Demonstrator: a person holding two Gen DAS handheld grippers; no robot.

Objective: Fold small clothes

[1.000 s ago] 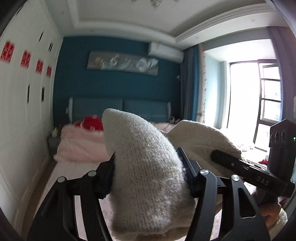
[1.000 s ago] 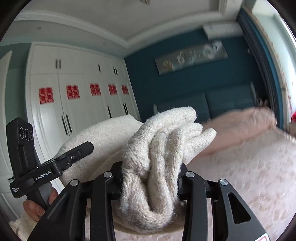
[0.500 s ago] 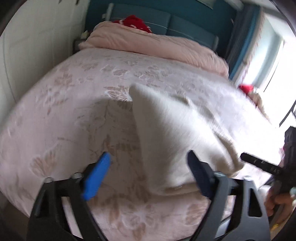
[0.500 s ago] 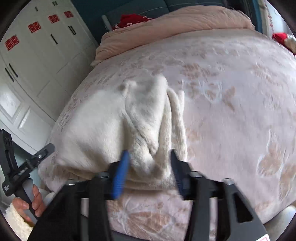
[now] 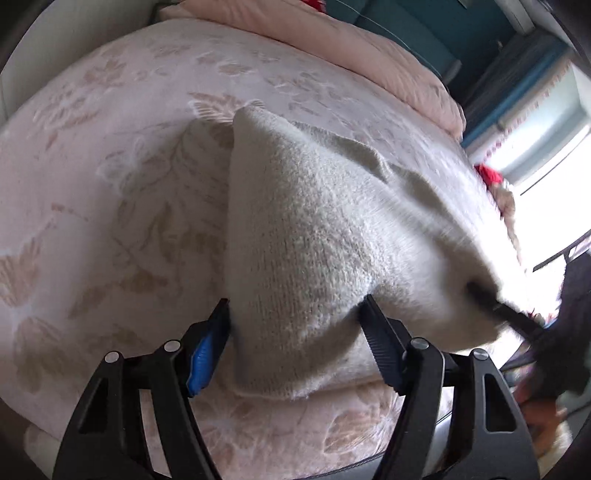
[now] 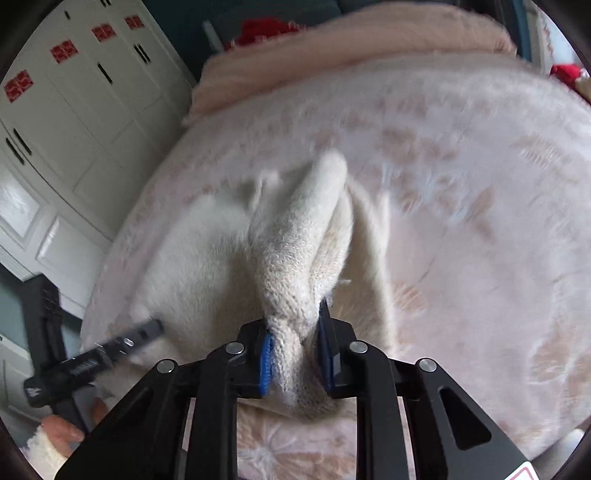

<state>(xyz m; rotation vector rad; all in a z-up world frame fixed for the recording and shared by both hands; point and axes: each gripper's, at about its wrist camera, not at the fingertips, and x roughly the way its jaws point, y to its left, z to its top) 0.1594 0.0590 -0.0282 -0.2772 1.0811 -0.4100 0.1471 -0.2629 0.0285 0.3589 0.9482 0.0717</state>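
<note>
A cream knitted garment (image 5: pixel 317 236) lies on the pink floral bedspread (image 5: pixel 110 177) near the front edge. My left gripper (image 5: pixel 295 332) straddles its near left corner with jaws wide apart and cloth between them, not pinched. My right gripper (image 6: pixel 295 354) is shut on a bunched fold of the same garment (image 6: pixel 295 258) at its right end. The other gripper shows blurred in each view, in the left wrist view (image 5: pixel 517 317) and in the right wrist view (image 6: pixel 92 362).
A pink quilt (image 5: pixel 332 40) is heaped at the headboard end with a red item (image 6: pixel 266 29) on it. White wardrobe doors (image 6: pixel 74 110) stand left of the bed. A bright window (image 5: pixel 546 166) is to the right.
Both grippers swung down from holding the garment in the air to the bed. The left gripper has opened and let go of the cloth; the right one has closed tighter on its fold.
</note>
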